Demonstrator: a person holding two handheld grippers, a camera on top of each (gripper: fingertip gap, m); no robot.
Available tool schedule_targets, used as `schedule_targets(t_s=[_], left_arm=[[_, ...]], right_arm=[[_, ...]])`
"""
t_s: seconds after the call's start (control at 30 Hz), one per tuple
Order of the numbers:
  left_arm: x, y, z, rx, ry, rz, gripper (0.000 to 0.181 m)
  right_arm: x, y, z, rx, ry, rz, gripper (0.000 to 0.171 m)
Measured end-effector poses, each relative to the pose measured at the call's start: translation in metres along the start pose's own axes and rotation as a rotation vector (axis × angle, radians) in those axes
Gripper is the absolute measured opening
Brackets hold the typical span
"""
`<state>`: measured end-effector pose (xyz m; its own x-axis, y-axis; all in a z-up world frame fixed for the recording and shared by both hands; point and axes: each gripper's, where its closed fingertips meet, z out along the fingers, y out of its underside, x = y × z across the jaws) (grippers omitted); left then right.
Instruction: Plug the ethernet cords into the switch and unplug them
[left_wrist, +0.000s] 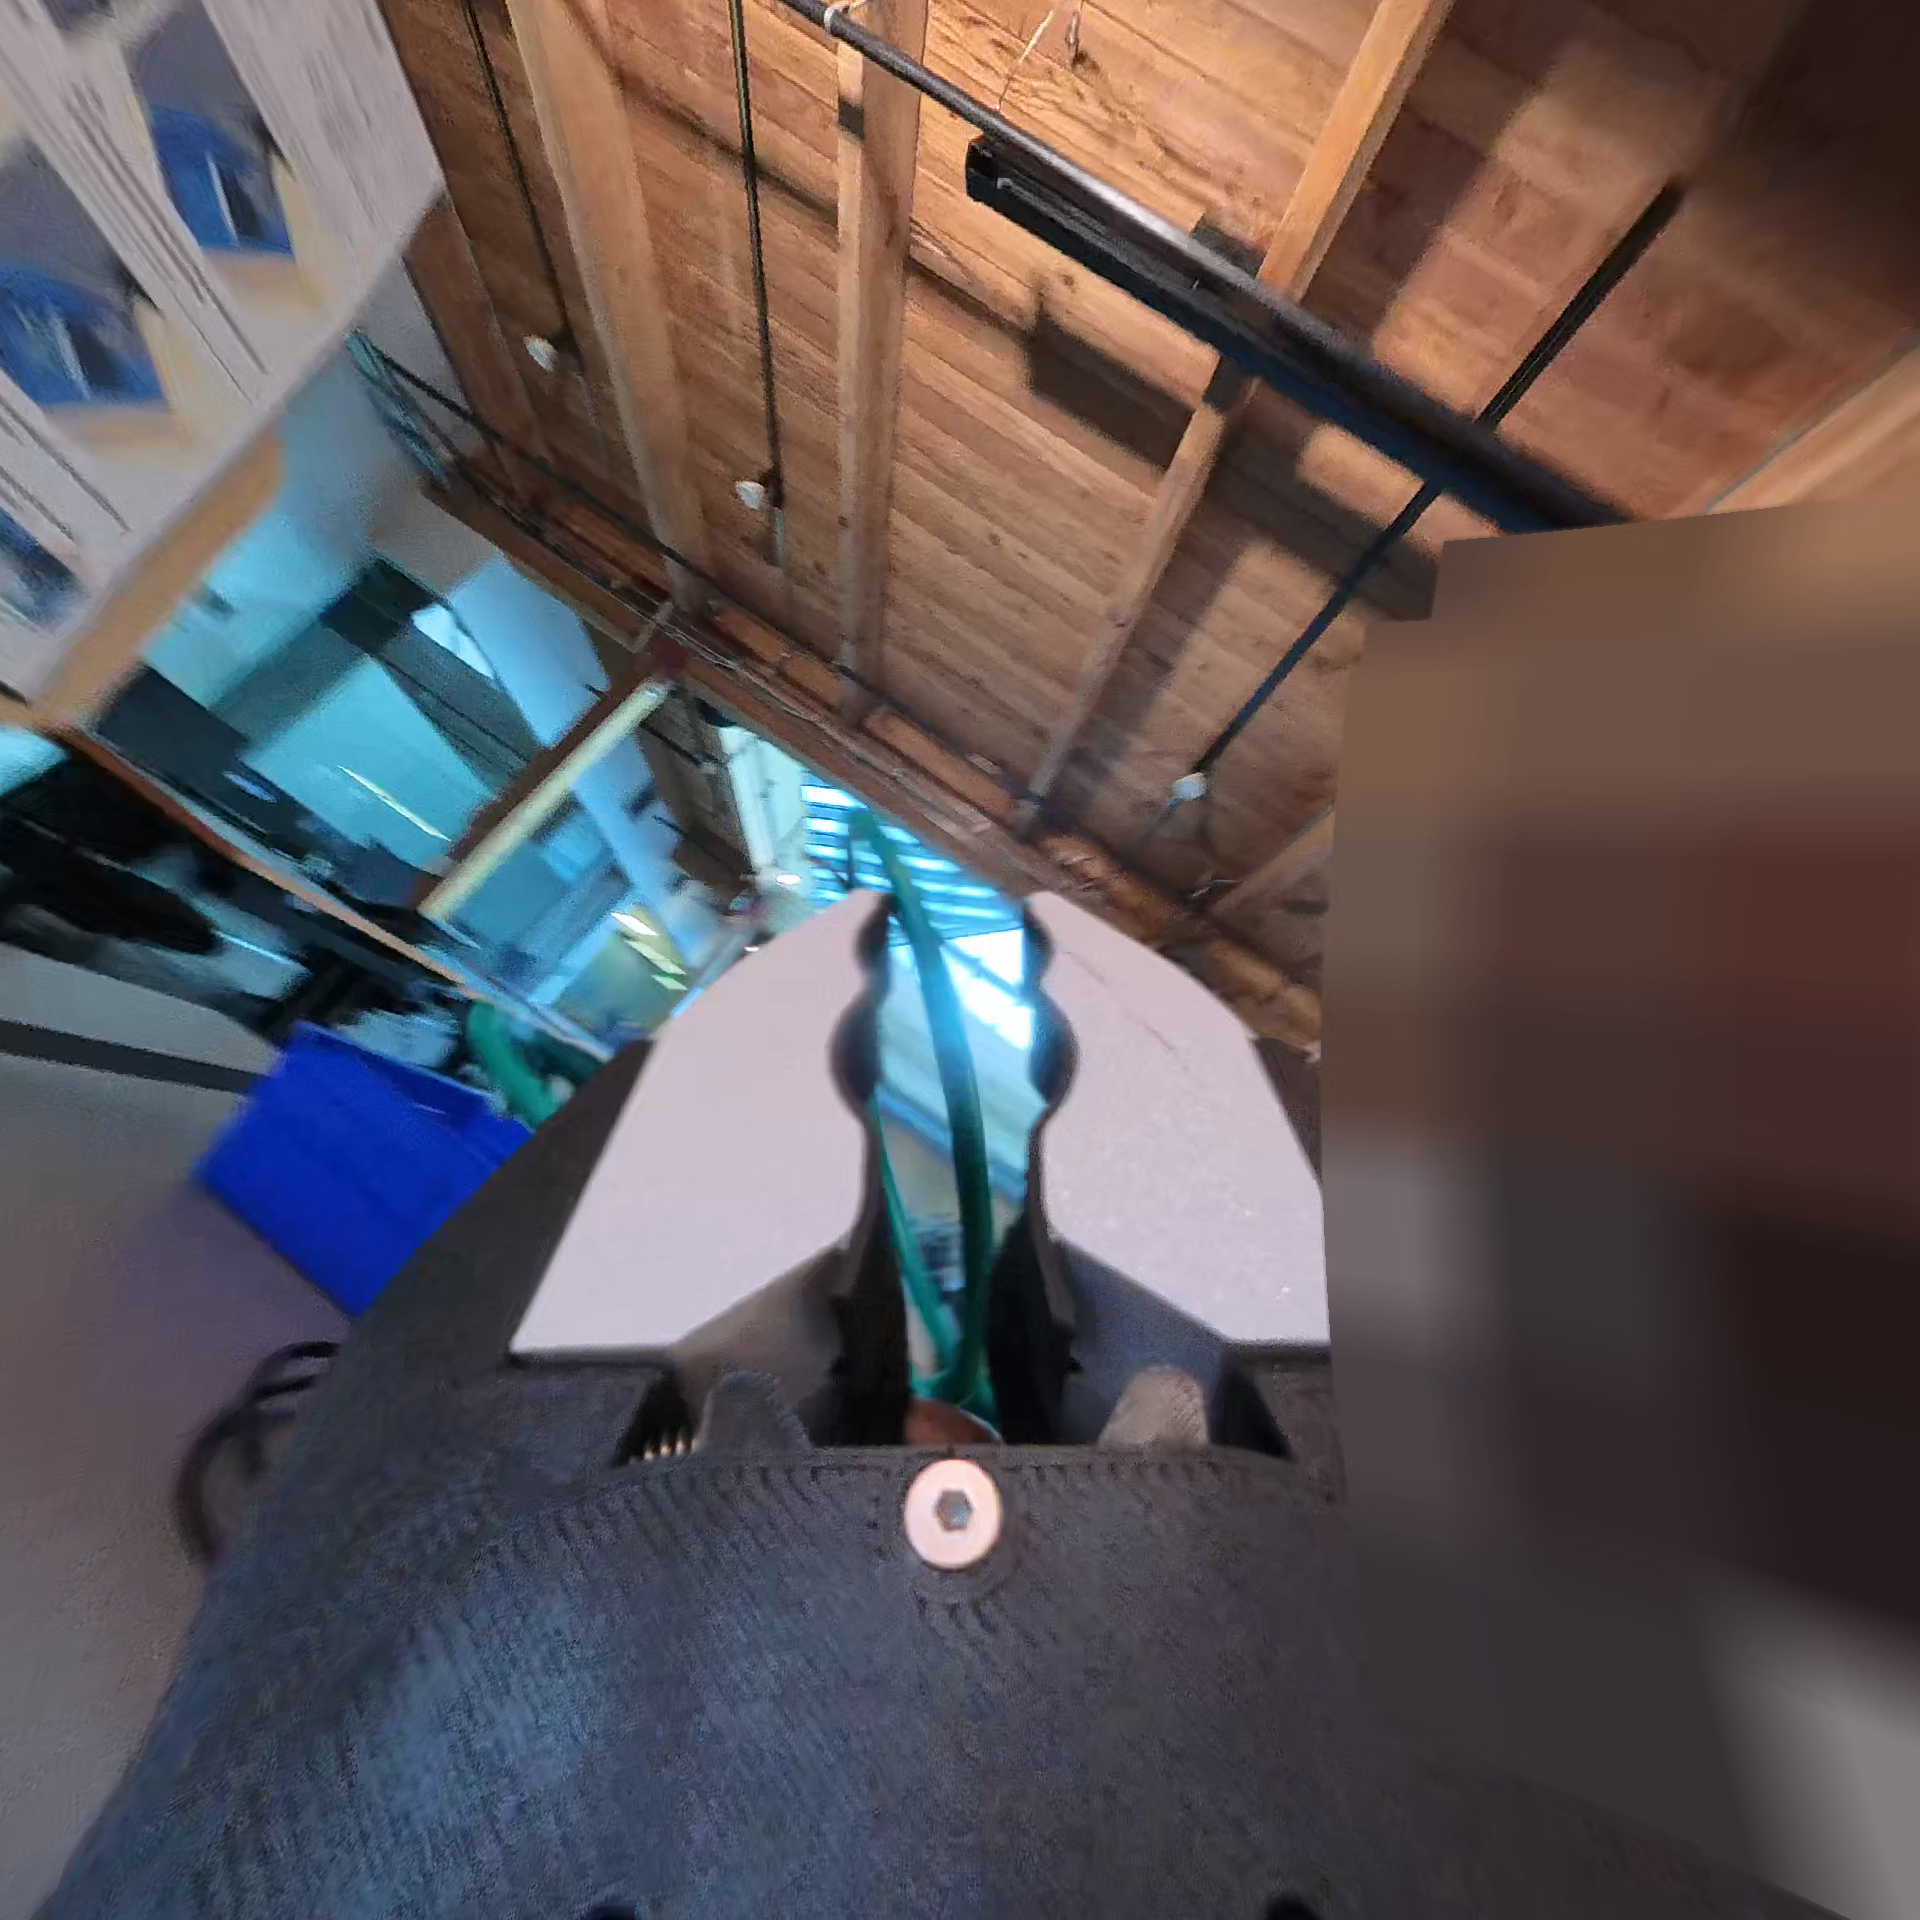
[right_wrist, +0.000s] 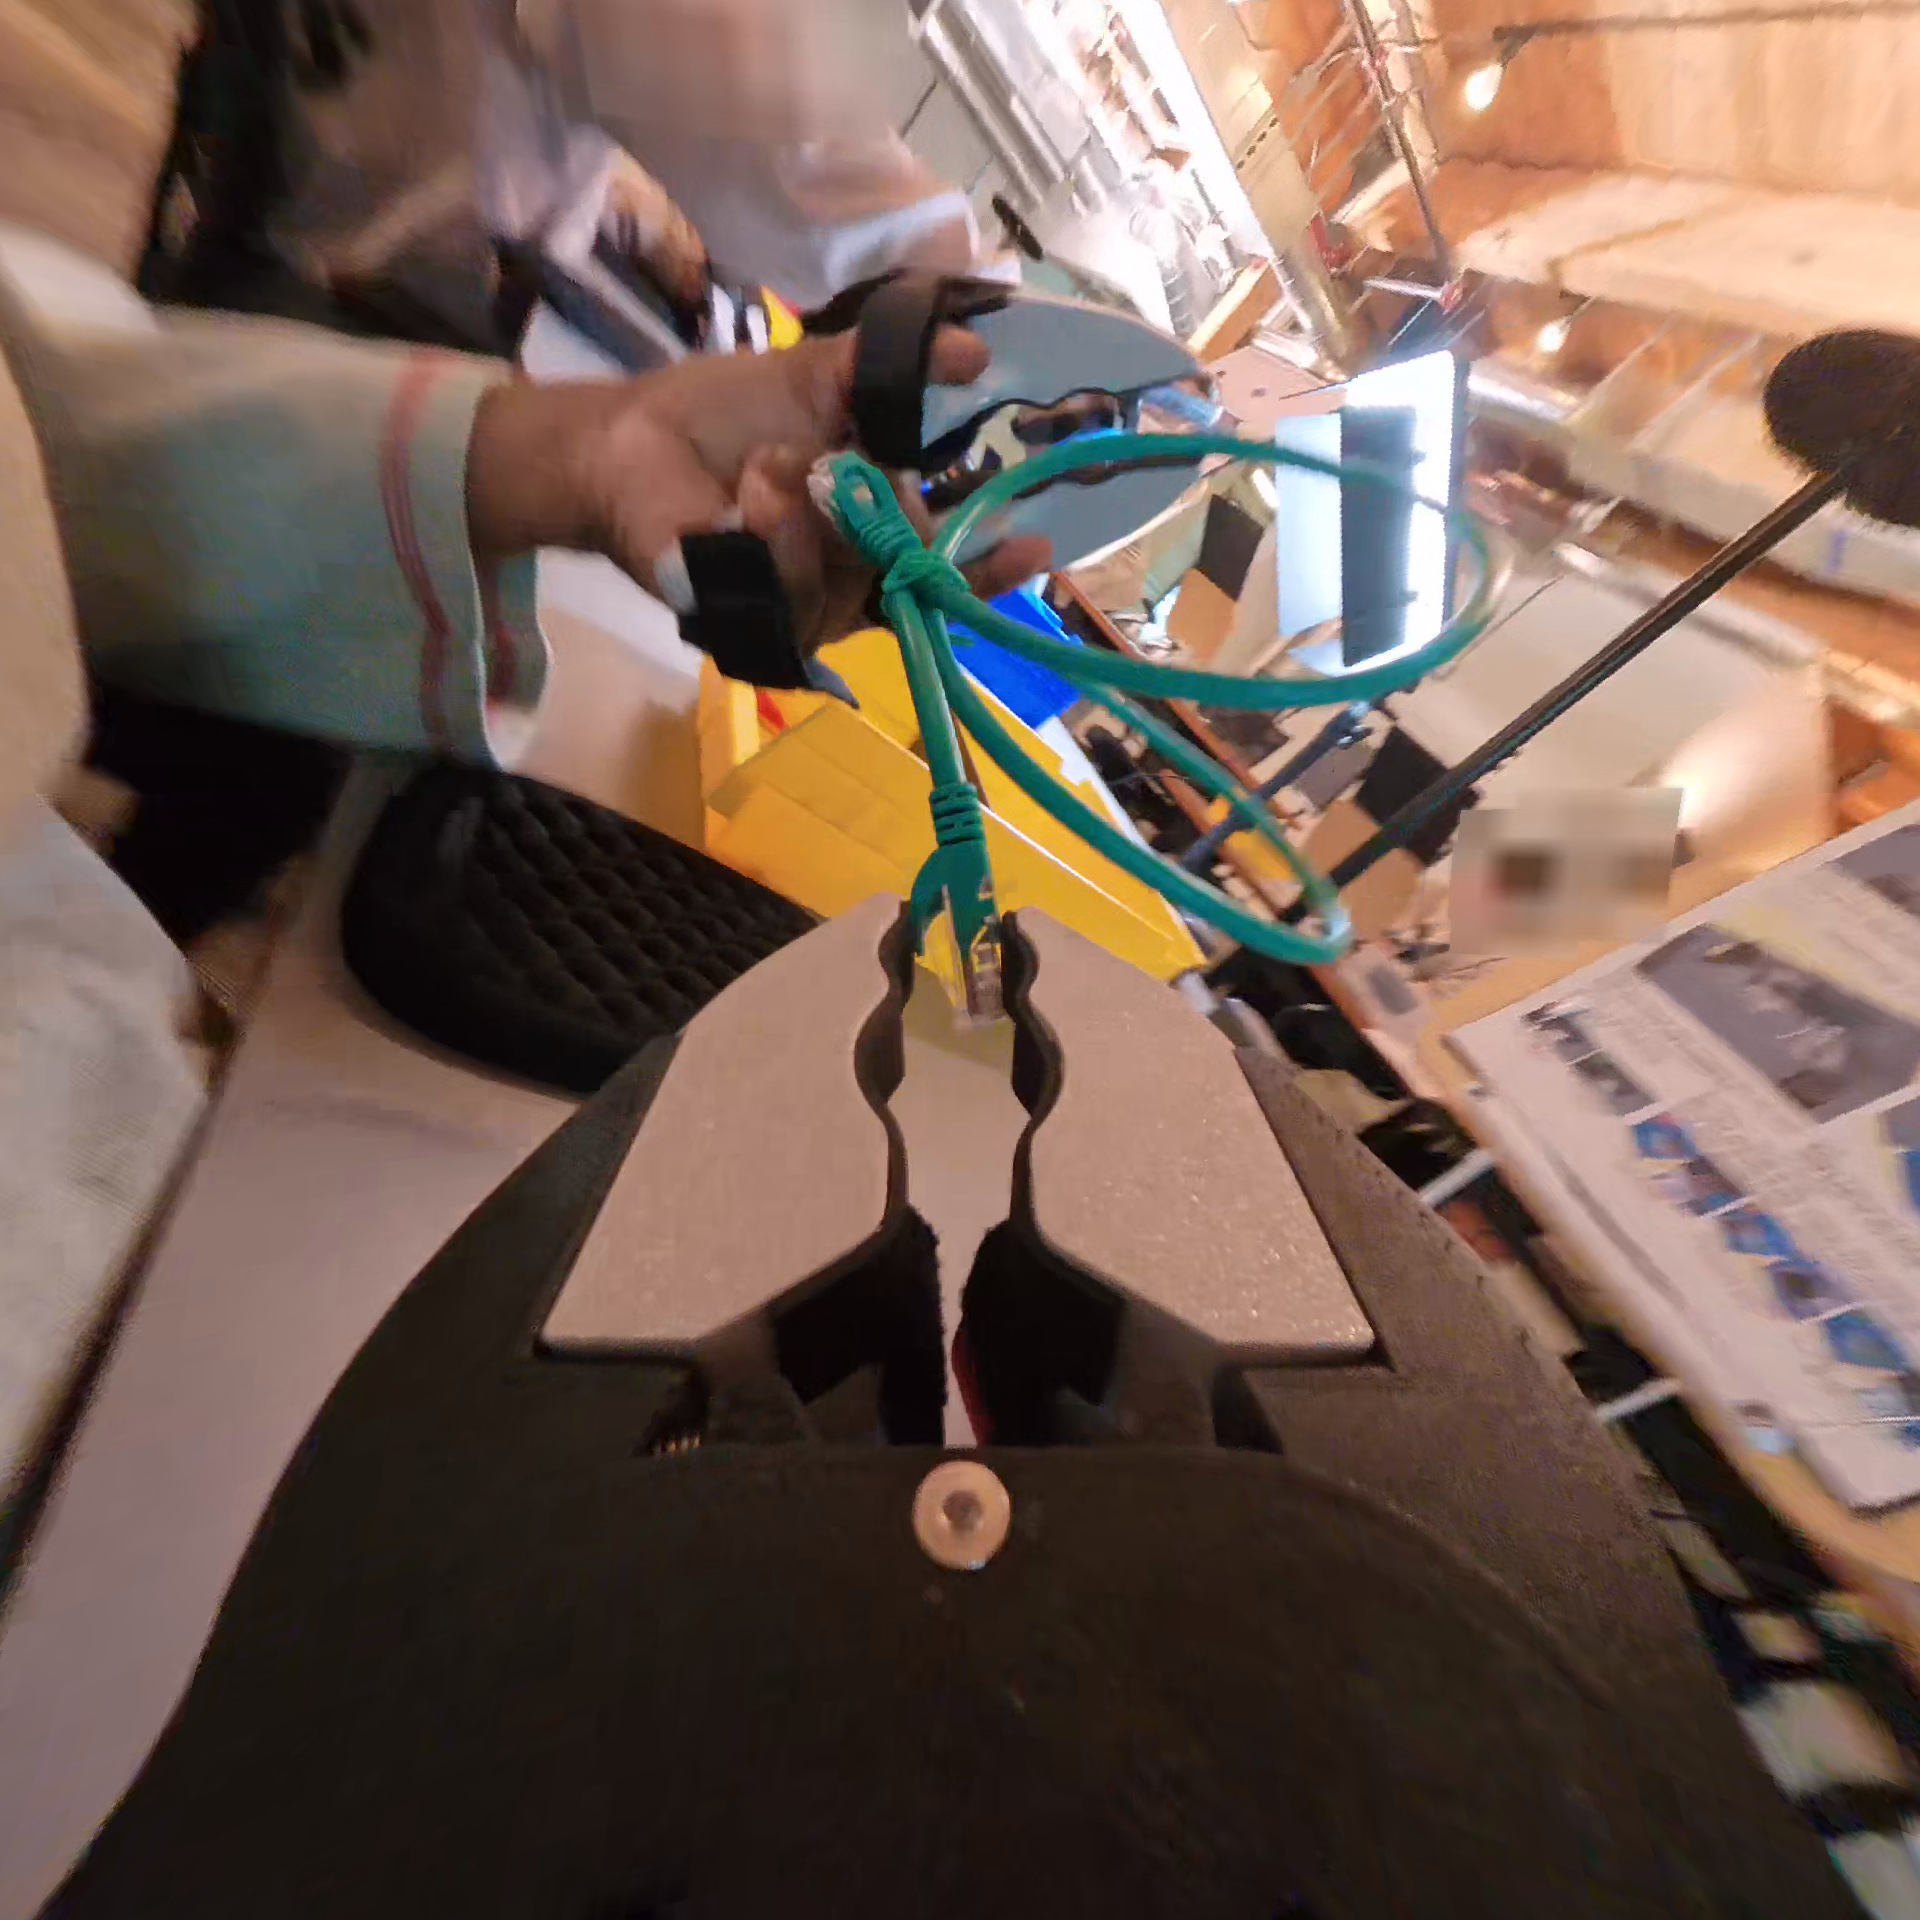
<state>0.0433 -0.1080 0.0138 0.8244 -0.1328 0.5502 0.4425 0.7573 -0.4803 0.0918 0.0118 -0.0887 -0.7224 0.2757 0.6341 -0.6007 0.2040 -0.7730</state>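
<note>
The green cord (right_wrist: 1039, 644) is light and floppy (knotted); the right claw (right_wrist: 961, 940) pinches its stiff plug (right_wrist: 982, 961), the left claw (left_wrist: 951, 935) its loop.

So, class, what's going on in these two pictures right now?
A person holds a grey two-finger gripper in each hand, both up in the air. The right gripper pinches the clear plug of a thin green ethernet cord that is knotted into a loop. The cord runs between the left gripper's fingers. No switch is in view.
</note>
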Motion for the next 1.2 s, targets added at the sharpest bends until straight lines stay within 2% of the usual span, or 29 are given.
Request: schedule_targets(t_s=[0.03,0.13,0.27,0.37,0.43,0.6,0.67,0.73,0.8,0.87,0.93,1.0,1.07,1.13,1.2], left_arm=[[0.0,-0.004,-0.002,-0.023,-0.034,0.112,0.037],[0.012,-0.009,-0.005,-0.136,-0.147,0.599,0.058],[0.051,0.032,-0.003,-0.421,-0.1,1.329,0.057],[0.045,0.087,-0.011,-0.772,-0.02,1.553,0.054],[0.033,0.109,-0.012,-0.885,-0.009,1.61,0.052],[0.006,0.132,-0.004,-0.927,-0.038,1.497,0.042],[-0.009,0.134,-0.009,-0.998,-0.083,1.516,0.034],[-0.019,0.14,-0.018,-1.082,-0.076,1.551,0.031],[-0.02,0.145,-0.022,-1.101,-0.049,1.548,0.023],[-0.021,0.148,-0.025,-1.117,-0.056,1.468,0.009],[-0.019,0.147,-0.023,-1.092,-0.07,1.369,0.007],[-0.012,0.147,-0.021,-1.06,-0.056,1.203,0.006],[-0.004,0.146,-0.023,-1.053,-0.044,1.025,0.006],[0.001,0.145,-0.03,-1.073,-0.039,0.88,0.006],[0.004,0.146,-0.036,-1.099,-0.043,0.776,0.006]], right_arm=[[0.001,-0.004,-0.001,0.035,-0.024,0.103,0.016],[0.009,-0.014,-0.005,0.142,-0.062,0.4,0.015],[0.006,-0.006,0.0,0.155,-0.172,0.751,0.015],[-0.001,-0.006,0.004,0.19,-0.261,0.936,0.014],[-0.006,-0.008,0.006,0.191,-0.313,1.001,0.014],[-0.007,-0.012,0.009,0.176,-0.311,1.03,0.015],[-0.005,-0.015,0.008,0.194,-0.317,1.059,0.015],[-0.003,-0.018,0.006,0.231,-0.333,1.092,0.014],[-0.003,-0.02,0.005,0.252,-0.348,1.12,0.015],[-0.003,-0.02,0.006,0.259,-0.348,1.129,0.014],[-0.003,-0.024,0.004,0.289,-0.358,1.089,0.015],[-0.005,-0.032,0.0,0.329,-0.374,0.967,0.016],[-0.002,-0.035,-0.003,0.317,-0.286,0.763,0.028],[0.001,-0.037,-0.007,0.285,-0.162,0.439,0.037],[-0.005,-0.044,-0.01,0.249,-0.099,0.14,0.038]])
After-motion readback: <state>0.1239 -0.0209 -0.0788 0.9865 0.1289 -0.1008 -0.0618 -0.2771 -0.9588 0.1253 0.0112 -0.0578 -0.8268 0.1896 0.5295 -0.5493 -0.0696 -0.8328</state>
